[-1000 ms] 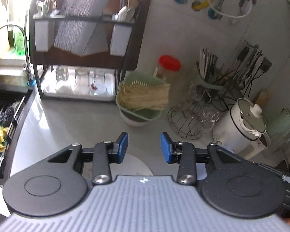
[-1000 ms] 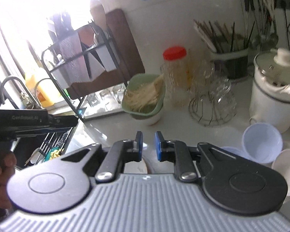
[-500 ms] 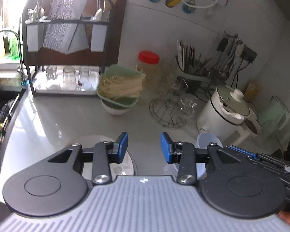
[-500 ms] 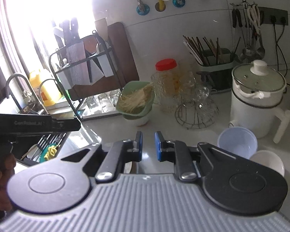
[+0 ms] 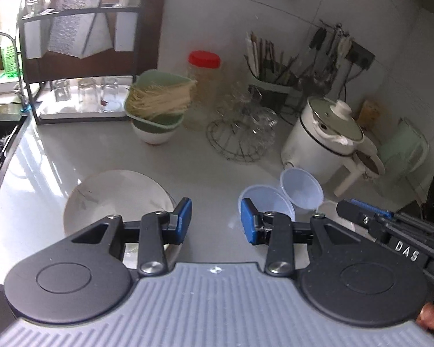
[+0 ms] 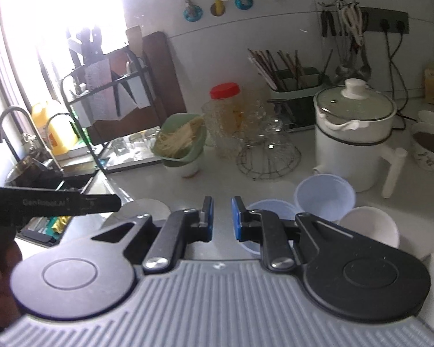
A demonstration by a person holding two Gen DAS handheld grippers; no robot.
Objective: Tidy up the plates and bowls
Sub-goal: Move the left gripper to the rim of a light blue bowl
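- The left tongs hang released above the pale grey counter, blue pads well apart, nothing between them.
- The right tongs are also released and empty, though their pads stand closer together.
- Task things on the counter: 1 white round plate with a faint leaf print lies flat below the left pad; 2 translucent pale-blue plastic bowls sit on the right, the nearer bowl touching the farther bowl.
- Only the right wrist view shows 1 plain white bowl just beside the blue pair, 1 yellow jug by the window and 2 curved taps at the sink.
- Only the left wrist view shows the plate nearly whole; in the right wrist view it is a sliver behind the other tool's black body.
- Only the left wrist view shows 3 clear drinking glasses upside down on the tray of the black wire rack.
- Both views show 1 green bowl of dry noodles stacked in a white bowl, 1 red-lidded clear jar, 1 wire stand of glass cups and 1 white electric pot with a glass lid.
- A cup with a dark brown filling stands right of the pot.
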